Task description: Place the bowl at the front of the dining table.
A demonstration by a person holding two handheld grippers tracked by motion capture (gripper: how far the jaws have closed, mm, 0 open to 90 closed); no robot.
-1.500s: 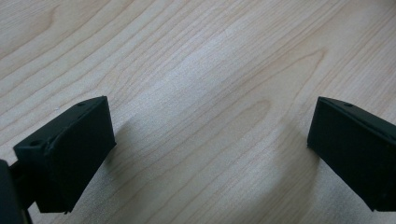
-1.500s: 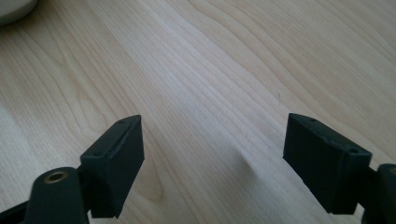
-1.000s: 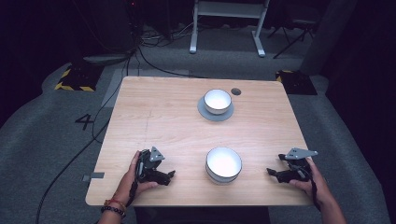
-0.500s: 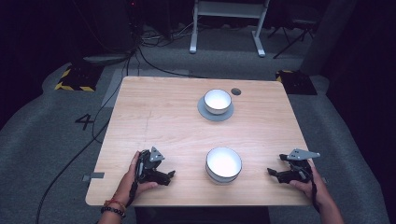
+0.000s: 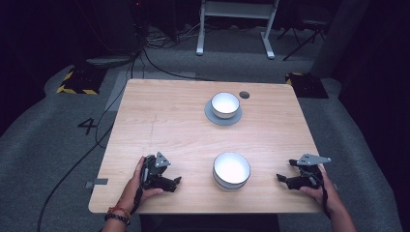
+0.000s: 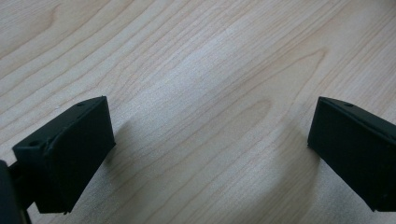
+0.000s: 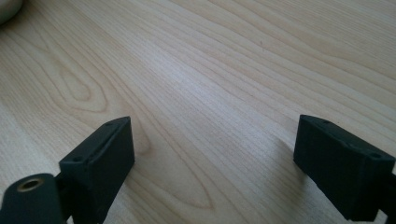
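Two white bowls stand on the wooden table (image 5: 164, 121). The near bowl (image 5: 231, 169) sits between my hands at the front. The far bowl (image 5: 225, 104) rests on a grey saucer (image 5: 212, 116) toward the back. My left gripper (image 5: 175, 182) lies on the table at the front left, pointing right toward the near bowl, open, with bare wood between its jaws (image 6: 210, 140). My right gripper (image 5: 282, 180) rests at the front right, pointing left at the same bowl, open, with only wood grain in its gap (image 7: 215, 154). A pale curved edge (image 7: 8, 11), probably the near bowl, shows at the top left of the right gripper view.
A small dark disc (image 5: 244, 94) is set in the tabletop behind the far bowl. Cables (image 5: 96, 140) trail over the grey floor at the left, near a painted number 4 (image 5: 88, 125). A white stand (image 5: 235, 19) is behind the table.
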